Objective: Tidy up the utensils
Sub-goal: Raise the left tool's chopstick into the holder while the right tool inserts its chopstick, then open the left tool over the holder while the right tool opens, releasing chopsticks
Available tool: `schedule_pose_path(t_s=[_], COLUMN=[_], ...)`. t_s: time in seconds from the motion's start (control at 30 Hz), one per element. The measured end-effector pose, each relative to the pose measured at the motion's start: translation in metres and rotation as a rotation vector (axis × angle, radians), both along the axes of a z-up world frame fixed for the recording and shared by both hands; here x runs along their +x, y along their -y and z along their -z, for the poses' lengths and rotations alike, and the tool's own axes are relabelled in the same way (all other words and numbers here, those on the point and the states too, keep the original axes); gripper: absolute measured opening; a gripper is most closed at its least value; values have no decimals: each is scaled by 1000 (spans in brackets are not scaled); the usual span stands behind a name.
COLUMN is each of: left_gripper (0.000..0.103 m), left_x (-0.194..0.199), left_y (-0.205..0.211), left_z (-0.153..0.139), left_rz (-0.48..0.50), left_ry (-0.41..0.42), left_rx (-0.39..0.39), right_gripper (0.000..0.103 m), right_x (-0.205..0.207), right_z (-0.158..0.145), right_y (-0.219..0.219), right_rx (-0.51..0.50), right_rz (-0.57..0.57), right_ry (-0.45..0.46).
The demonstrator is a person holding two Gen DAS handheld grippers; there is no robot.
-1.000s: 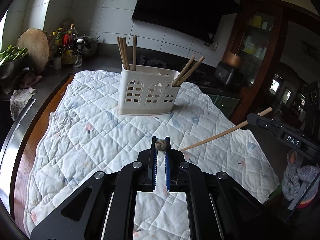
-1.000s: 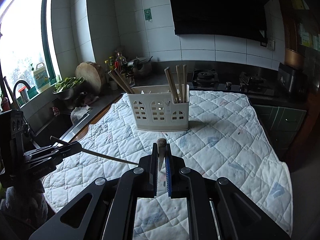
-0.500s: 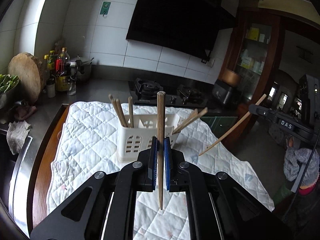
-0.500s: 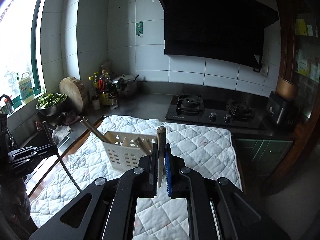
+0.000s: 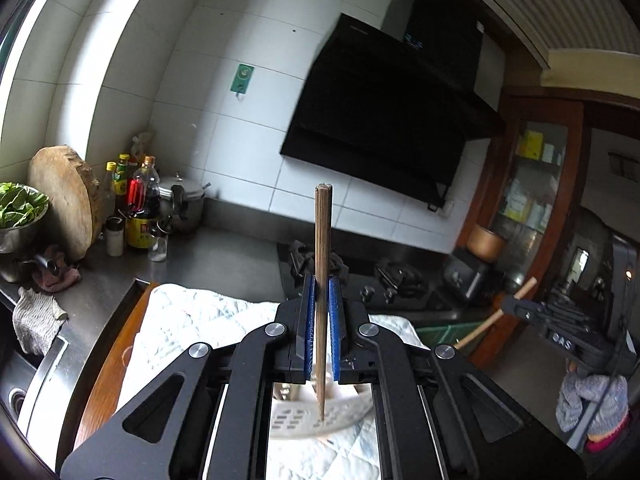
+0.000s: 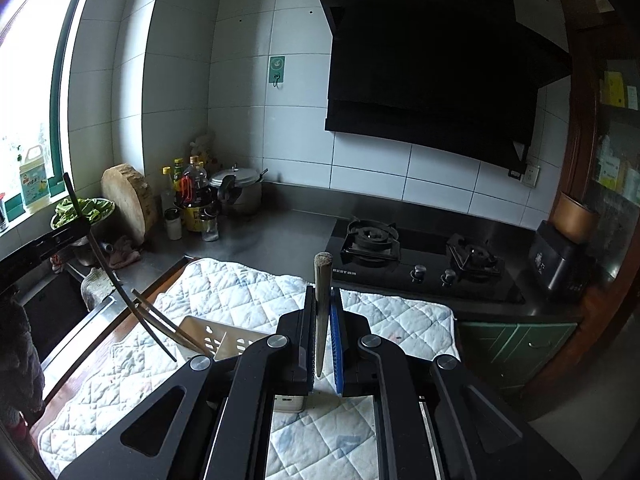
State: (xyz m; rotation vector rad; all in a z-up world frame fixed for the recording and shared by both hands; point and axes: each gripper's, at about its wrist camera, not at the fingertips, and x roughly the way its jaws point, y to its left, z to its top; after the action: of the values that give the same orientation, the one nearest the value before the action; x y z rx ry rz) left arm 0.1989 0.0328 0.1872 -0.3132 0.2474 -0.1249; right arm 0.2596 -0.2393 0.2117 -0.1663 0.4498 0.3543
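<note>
My left gripper point(image 5: 322, 286) is shut on a brown wooden chopstick point(image 5: 322, 232) that stands upright, its thin tip hanging over the white slotted holder point(image 5: 352, 408) just below. My right gripper point(image 6: 322, 294) is shut on a second chopstick point(image 6: 322, 276), also upright, above the quilted cloth point(image 6: 240, 292). The holder point(image 6: 216, 340) sits low and left of it, with other chopsticks point(image 6: 172, 326) leaning out. Each view also catches the other gripper with its stick: the right one point(image 5: 508, 306) at the right, the left one point(image 6: 80, 228) at the left.
A gas hob point(image 6: 420, 260) and a black hood point(image 6: 432, 72) lie behind the cloth. A round chopping block point(image 6: 128, 200), bottles point(image 6: 192, 196), a pot point(image 6: 236, 188) and a bowl of greens point(image 6: 84, 210) crowd the left counter. The sink point(image 5: 24, 384) is at far left.
Both grippers have risen and tipped up. Their chopsticks now stand upright. The holder has dropped low in both views, under the left gripper and to the lower left of the right one.
</note>
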Motion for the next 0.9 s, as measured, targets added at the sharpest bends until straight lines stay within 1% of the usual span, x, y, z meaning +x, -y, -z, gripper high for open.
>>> schedule_pose_path(t_s=[0.13,0.23,0.4,0.57,0.9], left_gripper=[5,5,5,5,6], left_x=[15,26,50,63,67], left_y=[-11,-12,-2,7,15], left_z=[6,13,28,40,52], left_rz=[-60,-84,-56,-23,5], left_ry=[25,24,-37,-81,-132], left_rx=[-58,-65,-28,19,69], right_gripper=[7,7,7,7,7], right_x=[10,16,26,33,44], right_z=[2,7,18,31,53], right_y=[-6,-12,-21,-25,-25], right_rx=[9,5,-1,-13,-11], right_rz=[-24,-41,-56,-56,-59], right_ry=[1,-11,-40,-72,-141])
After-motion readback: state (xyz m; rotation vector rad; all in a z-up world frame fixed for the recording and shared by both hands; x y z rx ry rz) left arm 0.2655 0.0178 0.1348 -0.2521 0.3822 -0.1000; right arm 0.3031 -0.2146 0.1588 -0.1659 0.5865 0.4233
